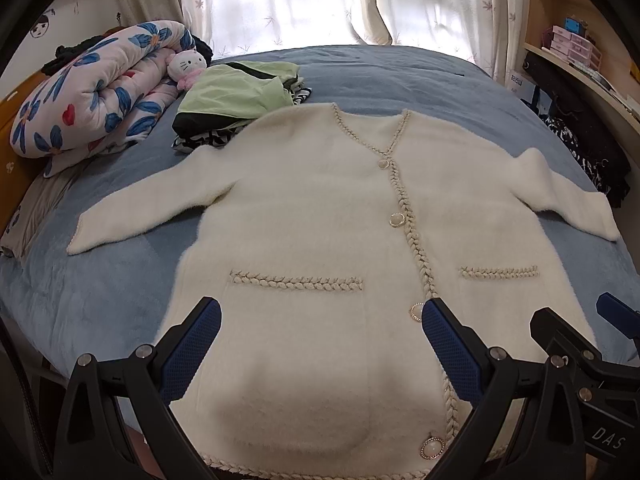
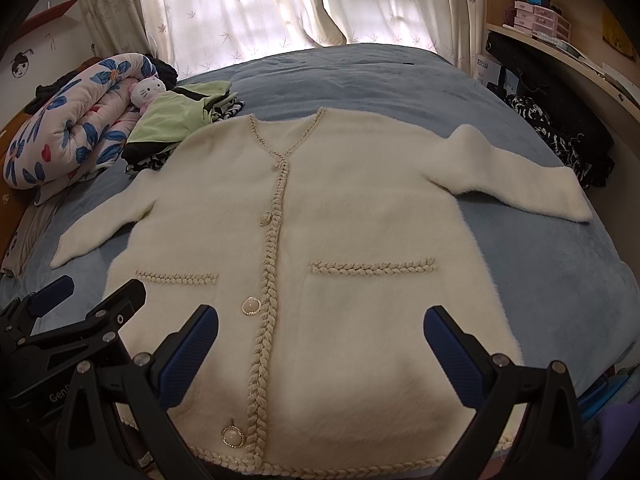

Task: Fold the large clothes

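Hovering pre-fold: we hold left gripper (image 1: 320, 316) & right gripper (image 2: 320, 324) wide, empty, above hem of cream cardigan (image 1: 320, 208), flat on blue bed (image 1: 100, 280). Next: likely grab sleeves, fold inward.

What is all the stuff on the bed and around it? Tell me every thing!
cardigan: one, fluffy cream, spread flat and buttoned on the bed.
bed cover: one, blue, under everything.
quilt: one, pink with blue flowers, rolled up far left.
cat plushie: one, white and pink, against the quilt.
folded clothes: a small pile, green on top, beside the cardigan's shoulder.
curtains: white, flowery, behind the bed.
shelf: wooden, right, holding small pink drawers.
left tongs: black and blue, open, over the hem.
right tongs: same colours, open, over the hem.
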Demonstrator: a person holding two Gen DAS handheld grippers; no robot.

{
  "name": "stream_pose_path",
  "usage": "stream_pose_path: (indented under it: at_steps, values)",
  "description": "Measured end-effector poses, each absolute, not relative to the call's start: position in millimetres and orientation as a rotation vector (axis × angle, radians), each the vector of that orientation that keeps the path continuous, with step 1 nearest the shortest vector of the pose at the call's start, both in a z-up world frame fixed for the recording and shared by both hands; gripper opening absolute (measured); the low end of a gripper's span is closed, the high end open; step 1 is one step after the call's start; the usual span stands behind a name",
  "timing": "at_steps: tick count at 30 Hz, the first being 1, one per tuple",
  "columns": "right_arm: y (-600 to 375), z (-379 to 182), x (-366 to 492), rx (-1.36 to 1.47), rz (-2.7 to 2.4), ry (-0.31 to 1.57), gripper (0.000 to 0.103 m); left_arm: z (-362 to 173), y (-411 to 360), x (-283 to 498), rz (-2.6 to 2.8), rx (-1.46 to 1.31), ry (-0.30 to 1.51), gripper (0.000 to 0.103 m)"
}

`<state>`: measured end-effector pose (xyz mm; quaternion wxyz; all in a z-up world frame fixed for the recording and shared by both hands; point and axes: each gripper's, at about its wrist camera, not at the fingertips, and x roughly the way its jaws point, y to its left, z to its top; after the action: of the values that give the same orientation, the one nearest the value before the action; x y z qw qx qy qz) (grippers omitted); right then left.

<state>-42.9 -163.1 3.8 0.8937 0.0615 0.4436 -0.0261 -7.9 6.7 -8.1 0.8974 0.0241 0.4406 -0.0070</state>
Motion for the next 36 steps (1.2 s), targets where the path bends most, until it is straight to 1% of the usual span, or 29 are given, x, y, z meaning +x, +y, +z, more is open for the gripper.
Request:
stream_pose_path:
  at_steps: [36]
  values:
    - [-161.0,1.1,-45.4,0.132,-0.05,0.927,0.103,-10.1,9.9,-10.8,-0.011,0.049,0.925,0.1]
